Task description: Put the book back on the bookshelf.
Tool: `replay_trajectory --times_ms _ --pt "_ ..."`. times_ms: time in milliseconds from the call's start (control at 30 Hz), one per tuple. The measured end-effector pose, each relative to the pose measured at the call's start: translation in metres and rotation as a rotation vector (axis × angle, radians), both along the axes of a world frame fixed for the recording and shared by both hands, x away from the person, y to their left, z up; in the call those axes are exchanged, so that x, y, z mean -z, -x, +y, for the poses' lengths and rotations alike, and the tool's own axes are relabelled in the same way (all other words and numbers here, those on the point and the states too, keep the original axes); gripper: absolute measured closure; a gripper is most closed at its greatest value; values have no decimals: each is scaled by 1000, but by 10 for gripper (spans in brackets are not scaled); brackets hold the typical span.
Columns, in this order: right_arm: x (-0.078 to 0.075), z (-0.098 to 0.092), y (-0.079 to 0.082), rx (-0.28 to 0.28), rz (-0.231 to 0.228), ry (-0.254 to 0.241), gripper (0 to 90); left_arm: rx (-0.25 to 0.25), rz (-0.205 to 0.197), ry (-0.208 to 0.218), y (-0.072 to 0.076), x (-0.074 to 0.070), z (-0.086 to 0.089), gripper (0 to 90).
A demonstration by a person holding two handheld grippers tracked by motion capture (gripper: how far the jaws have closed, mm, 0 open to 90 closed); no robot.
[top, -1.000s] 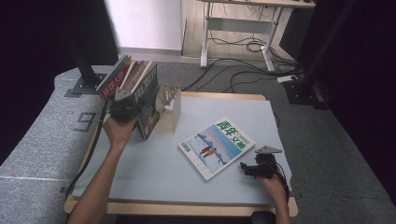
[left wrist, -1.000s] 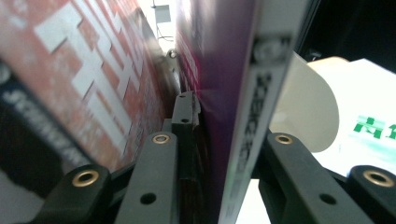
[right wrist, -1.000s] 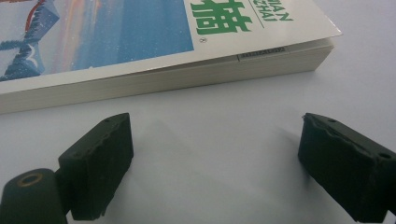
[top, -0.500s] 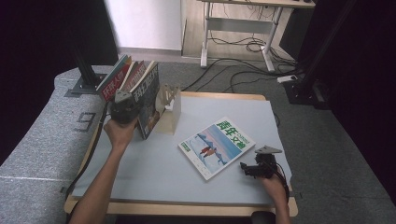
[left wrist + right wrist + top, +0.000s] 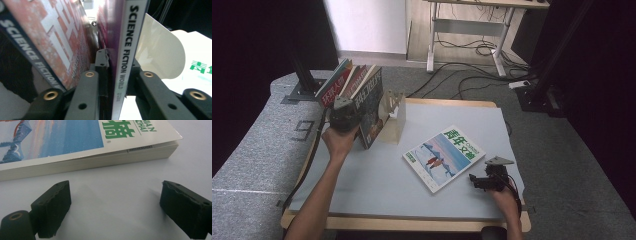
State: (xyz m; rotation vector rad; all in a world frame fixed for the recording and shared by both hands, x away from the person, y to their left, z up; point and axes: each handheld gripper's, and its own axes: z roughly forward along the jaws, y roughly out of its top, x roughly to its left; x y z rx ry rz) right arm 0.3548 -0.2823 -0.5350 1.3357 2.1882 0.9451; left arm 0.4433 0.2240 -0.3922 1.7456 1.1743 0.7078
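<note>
The left hand-held gripper is positioned at the far-left corner of the pale grey, wood-edged worktop. In the left gripper view its two black jaws are closed on the lower spine edge of a thin dark magazine with a white spine reading "SCIENCE FICTION WORLD"; the pads press on both faces of it. The jaws have just been opening slightly, with the magazine remaining between them. In the high view this magazine stands nearly upright, directly ahead of the gripper.

To the gripper's left, a row of red-covered magazines leans away from it. To its right, just beside the held magazine, stands a cream-coloured bookend with a rounded upright plate.

The right hand-held gripper rests near the near-right corner of the worktop. Its jaws are spread wide with nothing between them; only bare worktop lies in the gap. Just ahead of this gripper, a thick blue-and-white paperback with green characters on the cover lies flat, its page edge facing the jaws and not touching them.
</note>
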Motion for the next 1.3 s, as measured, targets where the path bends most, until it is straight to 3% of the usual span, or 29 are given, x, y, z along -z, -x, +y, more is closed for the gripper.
replay_trajectory --times_ms 567,933,1067,1300 --pt "1 0 0 3 -6 -3 95 13 4 -55 21 -2 3 600" --pt "1 0 1 5 -6 -4 95 44 23 -59 37 1 5 469" --pt "1 0 1 6 -7 -3 95 64 33 -58 44 4 6 412" --pt "1 1 1 8 -7 -3 94 145 55 -57 54 10 -2 318"
